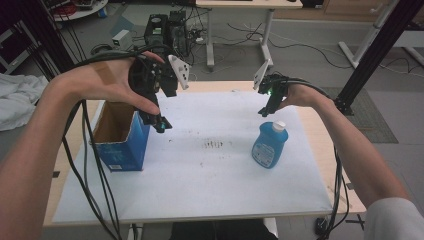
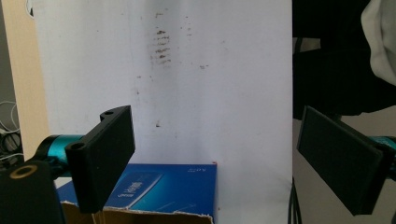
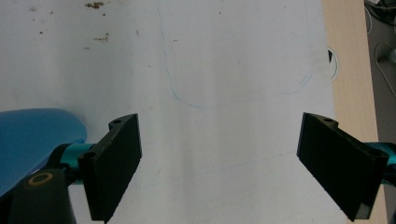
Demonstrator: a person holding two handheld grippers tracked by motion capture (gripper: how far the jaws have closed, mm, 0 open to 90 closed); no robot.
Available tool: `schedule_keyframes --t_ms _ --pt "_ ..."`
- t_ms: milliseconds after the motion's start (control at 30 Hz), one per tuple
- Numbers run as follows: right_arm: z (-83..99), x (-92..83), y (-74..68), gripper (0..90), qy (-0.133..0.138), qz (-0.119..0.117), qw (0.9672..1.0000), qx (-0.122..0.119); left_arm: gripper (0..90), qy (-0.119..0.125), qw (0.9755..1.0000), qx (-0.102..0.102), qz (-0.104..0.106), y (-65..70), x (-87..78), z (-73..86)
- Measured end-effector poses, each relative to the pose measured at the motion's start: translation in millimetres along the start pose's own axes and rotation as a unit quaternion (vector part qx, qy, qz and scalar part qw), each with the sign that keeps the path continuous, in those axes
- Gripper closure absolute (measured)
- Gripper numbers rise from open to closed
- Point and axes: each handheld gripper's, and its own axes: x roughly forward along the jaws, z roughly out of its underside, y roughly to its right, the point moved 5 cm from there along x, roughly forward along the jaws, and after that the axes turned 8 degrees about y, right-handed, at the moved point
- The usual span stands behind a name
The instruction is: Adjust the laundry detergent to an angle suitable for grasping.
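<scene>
**Both grippers up and wide over the white mat**

Here we are above the white, smudged table mat (image 1: 200,175), and that mat is our landmark. The left gripper (image 1: 161,124) hangs over the mat's left edge, held in the person's left hand (image 1: 107,82), pointing down at the near corner of the open blue cardboard box (image 1: 120,137). That box stands on the mat's left side, top flaps torn open, brown inside showing. In the left gripper view (image 2: 219,158) the two black jaws stand far apart with nothing between them; the blue box (image 2: 154,191) sits just below, its ragged cardboard rim at the bottom of the picture, and the dark smudge marks (image 2: 161,46) on the mat lie farther off.

Over on the mat's right half, the right gripper (image 1: 265,111) hovers in the air, gripped by the person's right hand (image 1: 300,95), a small green light glowing on its body. Just below and nearer to the person stands the blue plastic bottle with a white cap (image 1: 270,145), upright on the mat, apart from the jaws. In the right gripper view (image 3: 219,168) the jaws are spread wide and bare, mat between them, with a rounded blue side of the bottle (image 3: 32,140) peeking in at the left, outside the left jaw. A faint blue pen outline (image 3: 233,98) is drawn on the mat ahead.

Black cables (image 1: 92,165) trail from the left gripper down past the mat's left edge.
</scene>
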Motion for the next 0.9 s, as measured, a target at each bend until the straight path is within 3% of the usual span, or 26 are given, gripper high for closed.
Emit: schedule_keyframes --t_ms 700,900 --pt "3.9 -7.3 -1.4 13.0 -0.01 0.008 0.9999 0.007 11.4 0.004 1.0 0.001 0.005 0.1 5.2 -2.2" --pt "2.2 -8.8 -0.7 13.0 -0.001 0.011 0.9999 0.008 11.4 -0.003 0.9999 0.0 0.01 3.4 7.6 -3.0"
